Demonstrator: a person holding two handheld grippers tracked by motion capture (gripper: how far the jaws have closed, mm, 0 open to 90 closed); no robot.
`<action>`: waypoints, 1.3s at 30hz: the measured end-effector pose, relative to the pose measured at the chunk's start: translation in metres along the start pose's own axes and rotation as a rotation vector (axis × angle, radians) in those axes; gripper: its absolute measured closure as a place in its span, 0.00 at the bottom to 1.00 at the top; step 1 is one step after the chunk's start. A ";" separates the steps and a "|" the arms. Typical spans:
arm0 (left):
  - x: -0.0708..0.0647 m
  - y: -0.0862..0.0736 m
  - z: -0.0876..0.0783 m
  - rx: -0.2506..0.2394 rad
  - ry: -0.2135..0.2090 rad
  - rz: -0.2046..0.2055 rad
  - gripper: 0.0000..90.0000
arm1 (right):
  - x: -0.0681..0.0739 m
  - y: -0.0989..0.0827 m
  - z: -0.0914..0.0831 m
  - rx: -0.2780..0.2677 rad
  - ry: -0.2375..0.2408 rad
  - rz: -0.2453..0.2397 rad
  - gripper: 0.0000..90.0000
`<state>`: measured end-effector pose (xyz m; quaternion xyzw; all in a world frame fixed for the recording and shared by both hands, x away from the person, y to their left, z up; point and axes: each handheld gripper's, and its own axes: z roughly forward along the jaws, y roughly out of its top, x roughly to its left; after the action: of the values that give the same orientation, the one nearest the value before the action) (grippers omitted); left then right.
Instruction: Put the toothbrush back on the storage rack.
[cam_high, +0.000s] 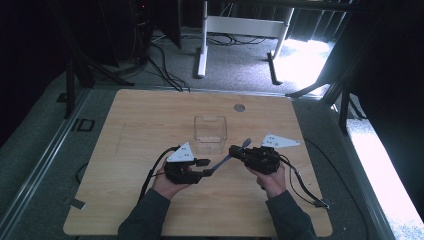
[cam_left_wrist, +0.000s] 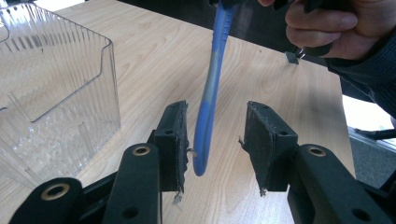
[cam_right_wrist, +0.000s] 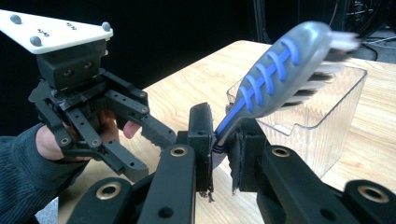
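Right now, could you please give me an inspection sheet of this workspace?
Surface: wooden table, bare apart from a round grommet.
Job's things: blue toothbrush, spanning both grippers; clear bin just behind.
Clutter: nothing seen.
Grippers: right hand-held gripper shut on the toothbrush near its head; left hand-held gripper open, handle end between its jaws, against one pad.
Cables: a cable trails from each gripper across the table.
Surroundings: dark room, grey floor, white desk frame, floor cables.
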<state>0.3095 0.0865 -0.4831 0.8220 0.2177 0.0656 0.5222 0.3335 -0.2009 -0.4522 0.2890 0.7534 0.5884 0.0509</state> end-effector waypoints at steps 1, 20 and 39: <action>0.000 0.000 0.000 -0.001 0.000 0.000 0.66 | -0.001 0.001 0.000 -0.004 -0.004 -0.001 0.89; 0.000 0.000 0.001 0.003 0.002 0.001 0.66 | 0.000 0.004 0.002 0.030 -0.064 -0.074 0.89; 0.003 -0.001 0.001 0.005 0.009 -0.009 0.66 | 0.001 0.010 -0.004 0.060 -0.131 -0.143 0.89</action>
<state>0.3123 0.0870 -0.4852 0.8219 0.2241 0.0665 0.5194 0.3352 -0.2024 -0.4417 0.2738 0.7845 0.5403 0.1330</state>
